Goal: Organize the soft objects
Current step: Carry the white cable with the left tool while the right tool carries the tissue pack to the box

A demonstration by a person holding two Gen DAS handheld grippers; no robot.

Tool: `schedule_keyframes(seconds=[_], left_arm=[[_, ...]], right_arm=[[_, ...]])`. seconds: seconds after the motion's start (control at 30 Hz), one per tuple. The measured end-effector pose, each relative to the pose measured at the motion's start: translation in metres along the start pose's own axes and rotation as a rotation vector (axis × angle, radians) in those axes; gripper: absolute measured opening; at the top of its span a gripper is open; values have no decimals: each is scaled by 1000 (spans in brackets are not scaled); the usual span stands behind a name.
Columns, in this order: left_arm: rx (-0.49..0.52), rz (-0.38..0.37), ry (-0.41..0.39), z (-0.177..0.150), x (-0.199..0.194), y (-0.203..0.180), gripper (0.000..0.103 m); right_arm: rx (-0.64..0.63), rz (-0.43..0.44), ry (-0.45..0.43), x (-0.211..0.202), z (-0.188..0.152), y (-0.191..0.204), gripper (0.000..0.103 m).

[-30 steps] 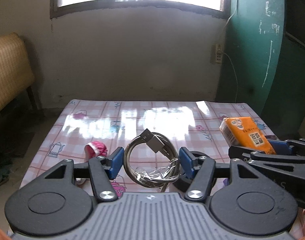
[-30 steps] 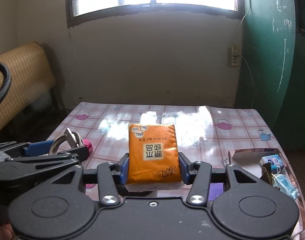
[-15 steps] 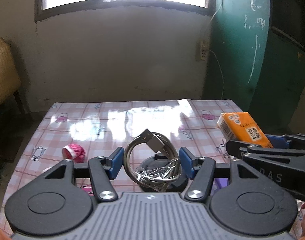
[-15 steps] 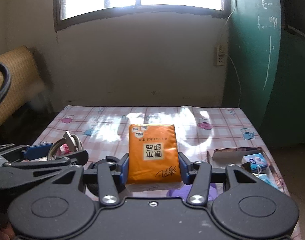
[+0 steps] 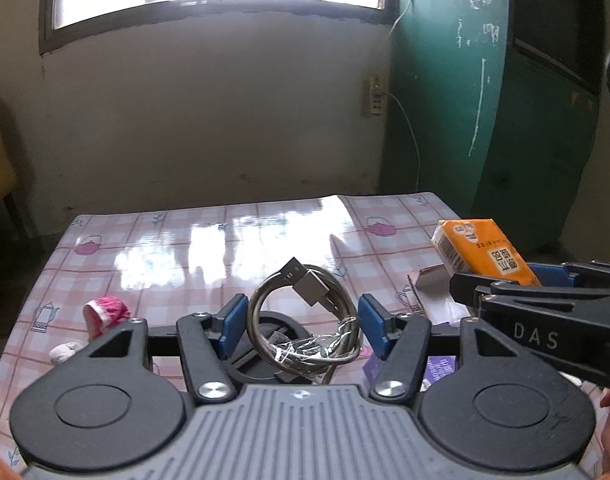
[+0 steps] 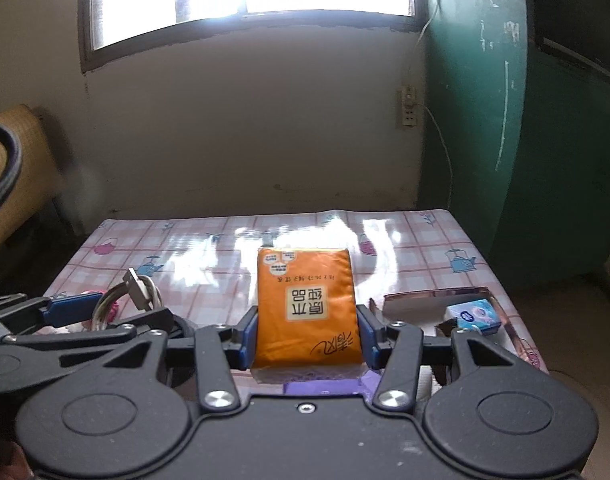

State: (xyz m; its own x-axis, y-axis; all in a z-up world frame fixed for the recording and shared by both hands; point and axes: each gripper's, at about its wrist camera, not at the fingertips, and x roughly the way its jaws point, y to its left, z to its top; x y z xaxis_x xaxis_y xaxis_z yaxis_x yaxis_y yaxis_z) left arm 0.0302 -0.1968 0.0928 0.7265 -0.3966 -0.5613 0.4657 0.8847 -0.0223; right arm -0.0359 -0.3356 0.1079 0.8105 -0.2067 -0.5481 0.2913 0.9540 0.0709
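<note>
Left gripper [image 5: 303, 326] held a coiled cable [image 5: 305, 320] and right gripper [image 6: 308, 334] clamped an orange tissue pack [image 6: 307, 308], both aloft over the table [image 6: 405, 240] in mid-carry; next, judged, each needed lowering into the box [image 6: 445, 304] at right.

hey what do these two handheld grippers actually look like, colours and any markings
Both are black plastic with two round discs at the base, silver screws, angular linkage arms and blue pads on the jaws. The left gripper has a ribbed grey centre; the right gripper is black there, with "DAS" lettering on its side. A braided black cable loops nearby.
</note>
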Motion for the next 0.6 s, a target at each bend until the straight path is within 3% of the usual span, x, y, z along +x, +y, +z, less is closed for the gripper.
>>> schedule_keyframes(seconds=[0.6], left_arm=[[51,-65,23,-1,16,-37,62]], right_arm=[[28,-60,17,2,-4,-43,59]])
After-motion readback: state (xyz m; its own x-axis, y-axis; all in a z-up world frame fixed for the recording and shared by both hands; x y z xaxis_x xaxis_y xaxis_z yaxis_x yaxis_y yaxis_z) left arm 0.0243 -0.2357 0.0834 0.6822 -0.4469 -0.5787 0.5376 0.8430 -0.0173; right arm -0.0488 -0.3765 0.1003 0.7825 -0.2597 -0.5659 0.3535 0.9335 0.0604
